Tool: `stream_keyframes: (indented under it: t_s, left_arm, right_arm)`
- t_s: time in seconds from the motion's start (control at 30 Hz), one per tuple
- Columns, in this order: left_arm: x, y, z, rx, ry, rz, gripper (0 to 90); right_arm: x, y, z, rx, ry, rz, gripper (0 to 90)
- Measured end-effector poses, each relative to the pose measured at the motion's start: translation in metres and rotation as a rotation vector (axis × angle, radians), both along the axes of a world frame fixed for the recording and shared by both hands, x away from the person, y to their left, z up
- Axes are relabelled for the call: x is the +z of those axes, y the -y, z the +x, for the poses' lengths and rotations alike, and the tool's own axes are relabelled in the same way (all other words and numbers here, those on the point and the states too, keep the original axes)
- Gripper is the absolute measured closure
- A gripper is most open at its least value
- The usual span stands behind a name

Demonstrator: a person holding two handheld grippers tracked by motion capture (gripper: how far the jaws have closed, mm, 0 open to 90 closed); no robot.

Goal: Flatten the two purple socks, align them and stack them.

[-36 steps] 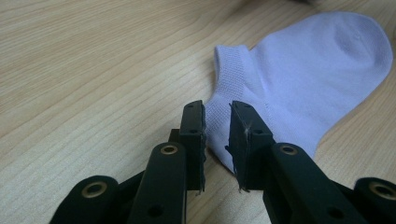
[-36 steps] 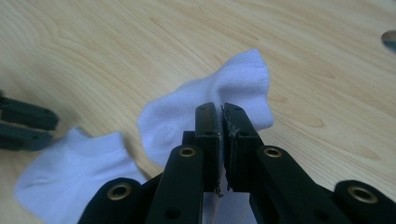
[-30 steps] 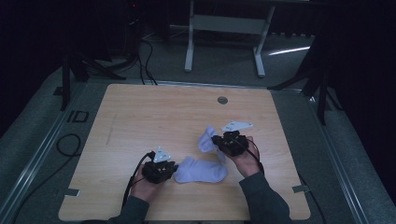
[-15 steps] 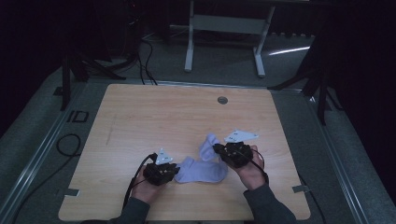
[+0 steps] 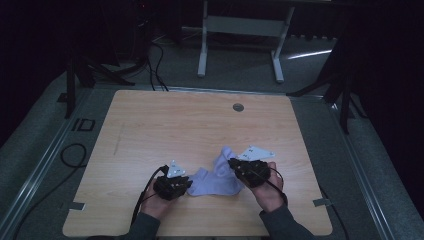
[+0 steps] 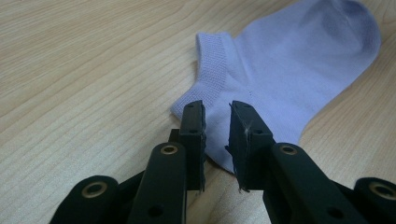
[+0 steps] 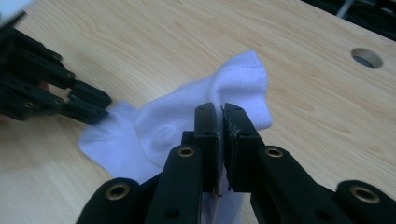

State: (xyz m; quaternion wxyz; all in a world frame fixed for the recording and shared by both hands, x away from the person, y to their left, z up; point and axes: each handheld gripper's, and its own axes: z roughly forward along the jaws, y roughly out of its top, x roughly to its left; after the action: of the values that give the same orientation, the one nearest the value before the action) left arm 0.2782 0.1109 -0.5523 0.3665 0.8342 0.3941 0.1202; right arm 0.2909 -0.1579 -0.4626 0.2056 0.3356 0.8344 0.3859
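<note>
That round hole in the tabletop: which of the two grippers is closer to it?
Right. The right gripper sits below the hole, pinching the sock. The left gripper lies further down and to the left, at the sock's other end.

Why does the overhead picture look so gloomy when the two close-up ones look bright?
High view: dim lighting, with dark surroundings beyond the table. Left gripper view: evenly lit, the sock sharp. Right gripper view: bright, the sock nearly washed out, the other claw blurred at the left edge.

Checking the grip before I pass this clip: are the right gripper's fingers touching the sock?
Touching. In the right gripper view the right gripper has its fingers pinched on a fold of the sock, fabric caught between them.
</note>
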Motion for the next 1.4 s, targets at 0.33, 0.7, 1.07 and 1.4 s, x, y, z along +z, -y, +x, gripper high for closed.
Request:
stream_keyframes:
  t_s: [0.33,0.7,1.07,1.4]
  left_arm:
    - [-0.002,0.001,0.000,0.005,-0.007,0.010,75.2]
    - [-0.003,0.001,0.001,0.006,-0.013,0.016,75.1]
    - [-0.003,0.003,0.000,0.008,-0.019,0.015,75.1]
    - [-0.001,0.005,-0.001,-0.011,-0.005,0.008,75.1]
  right_arm:
    - [-0.029,-0.013,0.002,0.015,-0.097,0.050,84.2]
    - [-0.051,-0.029,0.012,0.042,-0.202,0.113,84.1]
    - [-0.056,-0.030,0.013,0.073,-0.215,0.189,83.9]
    - [-0.078,-0.039,0.013,0.080,-0.275,0.045,71.1]
